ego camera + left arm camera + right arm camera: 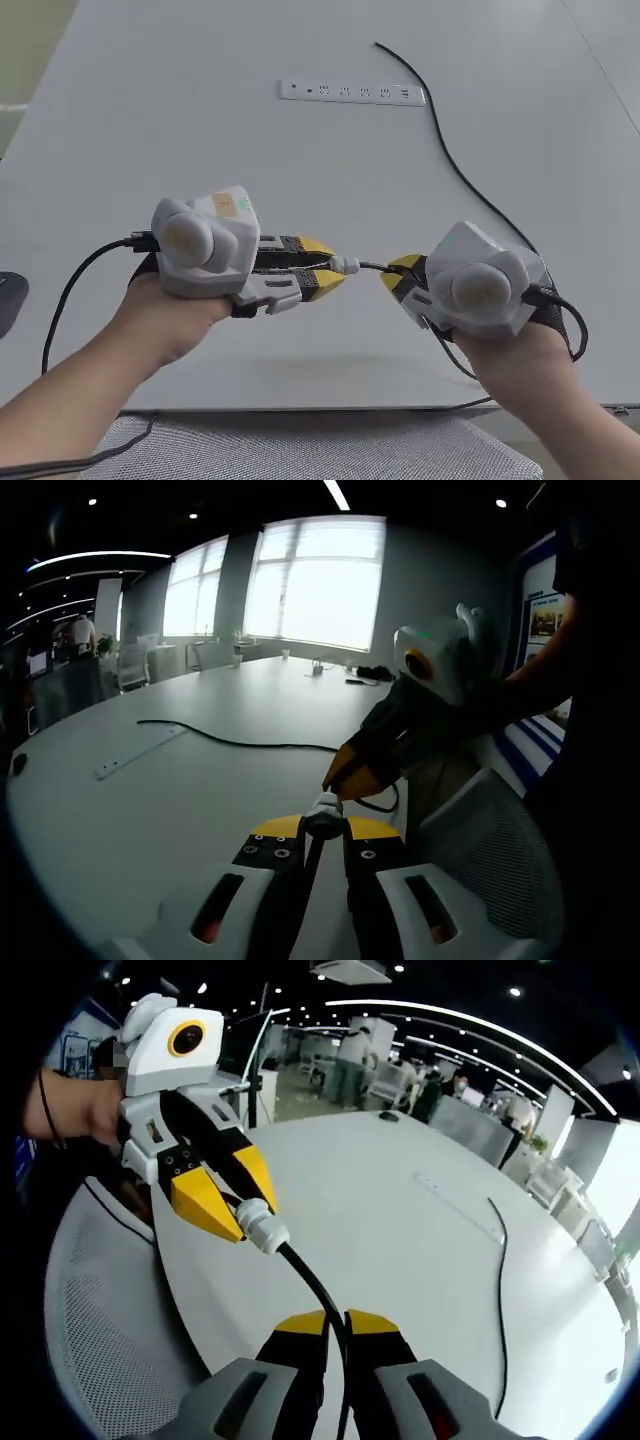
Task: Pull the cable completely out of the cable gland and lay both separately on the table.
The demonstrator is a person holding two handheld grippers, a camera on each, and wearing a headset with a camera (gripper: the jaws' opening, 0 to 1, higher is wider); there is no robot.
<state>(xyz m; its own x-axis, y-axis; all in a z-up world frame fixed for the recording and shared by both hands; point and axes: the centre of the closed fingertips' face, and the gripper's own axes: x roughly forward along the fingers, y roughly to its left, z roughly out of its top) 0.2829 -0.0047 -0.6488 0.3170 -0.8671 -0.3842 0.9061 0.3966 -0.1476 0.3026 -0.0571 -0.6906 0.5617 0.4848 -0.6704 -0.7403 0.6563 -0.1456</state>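
Above the table's near edge, my left gripper (328,276) is shut on a small white cable gland (343,266), whose tip pokes out past the yellow fingertips. A short black cable (371,267) runs from the gland to my right gripper (398,275), which is shut on it. In the left gripper view the cable gland (324,810) sits clamped in my left gripper (324,828), with the right gripper (352,772) just beyond. In the right gripper view the cable (312,1280) leads from my right gripper (335,1322) up to the cable gland (260,1226).
A white power strip (351,93) lies far across the grey table (200,120), and a long black cord (452,160) curves from beside it toward the right front. A mesh chair back (300,448) sits below the table edge. A dark object (8,300) lies at the left edge.
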